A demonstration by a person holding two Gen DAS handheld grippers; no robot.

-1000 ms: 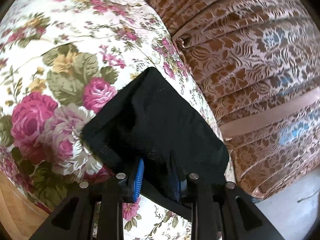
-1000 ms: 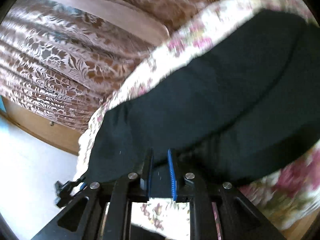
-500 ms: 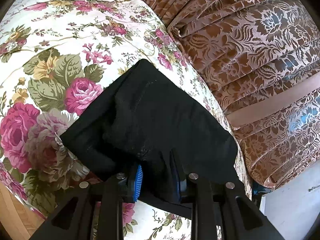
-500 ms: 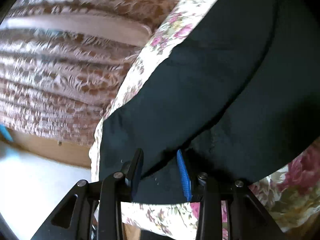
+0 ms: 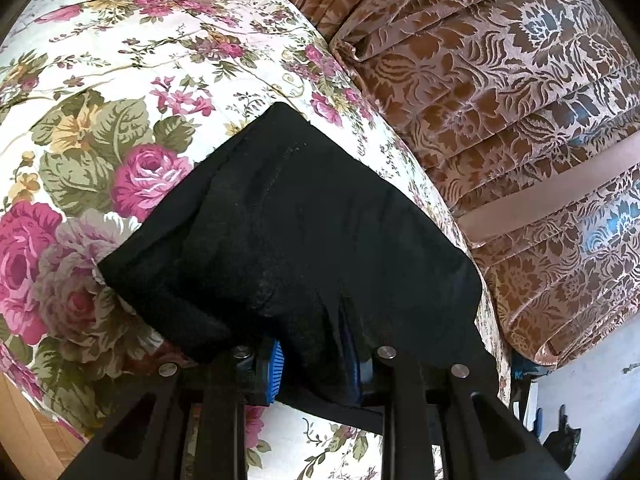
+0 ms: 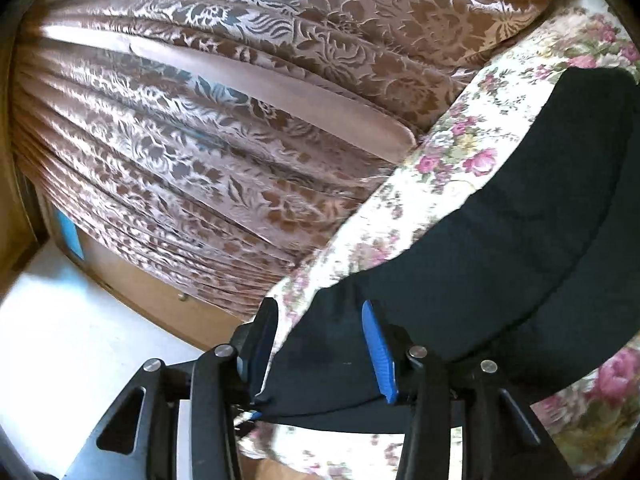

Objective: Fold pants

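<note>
Black pants of matt, slightly fuzzy woven cloth lie on a bed cover of smooth printed cotton-like fabric with pink roses. Behind hangs a curtain of glossy brown damask with a raised leaf pattern. The left tool and right tool are matt black plastic with ribbed blue pads and shiny metal pins.

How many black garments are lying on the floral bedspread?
1: the black pants lie folded on the floral bedspread, near its edge by the brown curtain. More may be hidden.
</note>
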